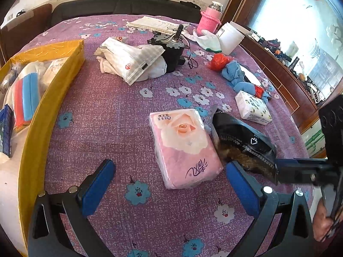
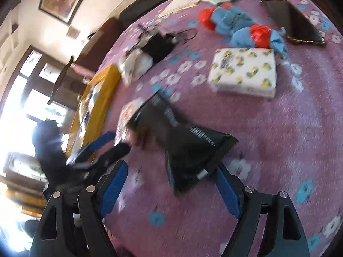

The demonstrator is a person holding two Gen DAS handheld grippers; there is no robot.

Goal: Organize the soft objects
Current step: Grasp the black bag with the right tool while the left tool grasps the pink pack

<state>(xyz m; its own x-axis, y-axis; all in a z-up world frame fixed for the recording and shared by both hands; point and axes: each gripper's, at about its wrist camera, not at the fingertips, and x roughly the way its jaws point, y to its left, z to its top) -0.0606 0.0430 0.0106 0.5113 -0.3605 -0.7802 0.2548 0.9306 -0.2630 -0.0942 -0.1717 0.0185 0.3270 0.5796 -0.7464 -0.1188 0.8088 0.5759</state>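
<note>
Jaws of the left gripper [image 1: 169, 184] released, spread wide with nothing between the pads, above the purple flowered tabletop [image 1: 103, 124]. Jaws of the right gripper [image 2: 171, 194] also released; the black foil pouch's [image 2: 184, 150] near corner lies between the pads, contact unclear through blur.

Left to right, left wrist view:
- One yellow box [image 1: 38, 117] at the left edge, soft packs inside.
- One white striped bag [image 1: 130, 60] farther back.
- One pink tissue pack [image 1: 184, 147] centre, rose print, long axis running from near to far, leaning slightly left.
- Black pouch just right of it, touching or nearly so, long axis far-left to near-right.
- One white lemon-print tissue pack [image 1: 254, 108] beyond, apart from the pouch.
- One blue cloth [image 1: 233, 75] with two red pieces behind it.
</note>
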